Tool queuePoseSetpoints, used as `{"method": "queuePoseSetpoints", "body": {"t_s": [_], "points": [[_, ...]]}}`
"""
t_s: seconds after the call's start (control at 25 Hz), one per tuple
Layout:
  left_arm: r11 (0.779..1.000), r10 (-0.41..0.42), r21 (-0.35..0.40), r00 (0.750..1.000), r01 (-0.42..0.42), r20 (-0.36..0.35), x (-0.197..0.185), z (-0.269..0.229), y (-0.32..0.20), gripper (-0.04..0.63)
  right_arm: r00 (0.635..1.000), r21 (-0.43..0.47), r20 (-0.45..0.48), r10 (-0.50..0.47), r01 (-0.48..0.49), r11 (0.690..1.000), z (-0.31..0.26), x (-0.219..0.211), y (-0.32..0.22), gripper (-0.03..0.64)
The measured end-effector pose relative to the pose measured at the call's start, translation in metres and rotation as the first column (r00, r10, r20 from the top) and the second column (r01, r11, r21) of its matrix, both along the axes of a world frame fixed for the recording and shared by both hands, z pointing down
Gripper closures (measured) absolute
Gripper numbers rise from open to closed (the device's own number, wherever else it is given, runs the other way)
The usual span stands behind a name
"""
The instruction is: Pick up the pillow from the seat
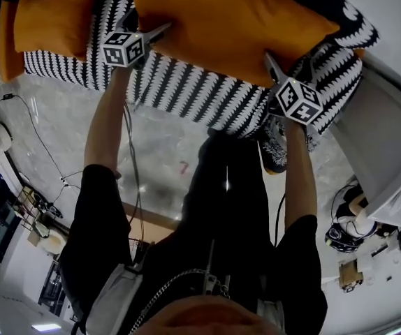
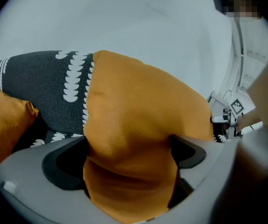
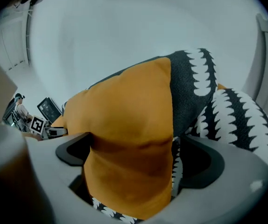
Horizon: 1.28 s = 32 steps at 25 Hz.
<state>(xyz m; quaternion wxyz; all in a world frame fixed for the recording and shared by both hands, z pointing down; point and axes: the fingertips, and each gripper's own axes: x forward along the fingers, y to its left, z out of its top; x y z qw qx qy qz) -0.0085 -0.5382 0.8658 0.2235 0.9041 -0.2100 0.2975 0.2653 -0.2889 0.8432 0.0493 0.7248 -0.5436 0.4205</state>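
The pillow, plain orange, lies on the seat, a black-and-white patterned cushion. It covers the middle and right part of the seat, with one long side turned to the seat's front edge, where the person stands. I cannot tell whether it rests with its full weight there or is already a little raised.

Its long axis runs along the seat, from one gripper to the other. The left gripper has come in over the front edge at the pillow's left end, and the right gripper at its right end. Neither hand is nearer; each has its own end right in front of it.

In each gripper view the jaws stand wide apart with an end of the pillow pushed deep between them. The cloth fills the gap and brushes the inner faces, but I judge that neither pair has clamped on it yet. Both would need to close on the ends before a level lift.

A second orange pillow sits at the seat's left end, just beside the first. Nothing here serves as a container; the seat alone carries both pillows. Below the front edge is pale floor.
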Motion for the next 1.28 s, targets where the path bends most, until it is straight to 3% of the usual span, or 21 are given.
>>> {"method": "queuePoseSetpoints", "body": {"t_s": [0.16,0.32,0.8,1.04,1.28], "points": [[0.999,0.006,-0.041,1.0,-0.005,0.001,0.001,0.008,0.003,0.06,0.996,-0.017,0.067,-0.054,0.055,0.998,0.016,-0.011,-0.006,0.025],[0.998,0.027,-0.055,1.0,-0.027,0.001,0.011,0.007,0.011,0.132,0.989,-0.064,0.015,-0.146,0.147,0.987,0.024,-0.023,-0.011,0.026],[1.0,-0.007,-0.003,1.0,0.007,0.015,-0.01,-0.022,0.021,0.344,0.983,-0.077,-0.016,-0.182,0.18,0.981,0.002,-0.041,-0.01,0.197],[0.999,-0.005,0.039,1.0,0.004,0.017,-0.012,-0.045,0.043,0.383,0.982,-0.078,-0.057,-0.181,0.177,0.981,-0.024,-0.036,-0.003,0.25],[0.997,-0.028,0.077,0.999,0.03,-0.021,-0.006,-0.101,0.067,0.393,0.974,-0.051,-0.129,-0.185,0.18,0.982,-0.082,-0.026,0.013,0.252]]}}
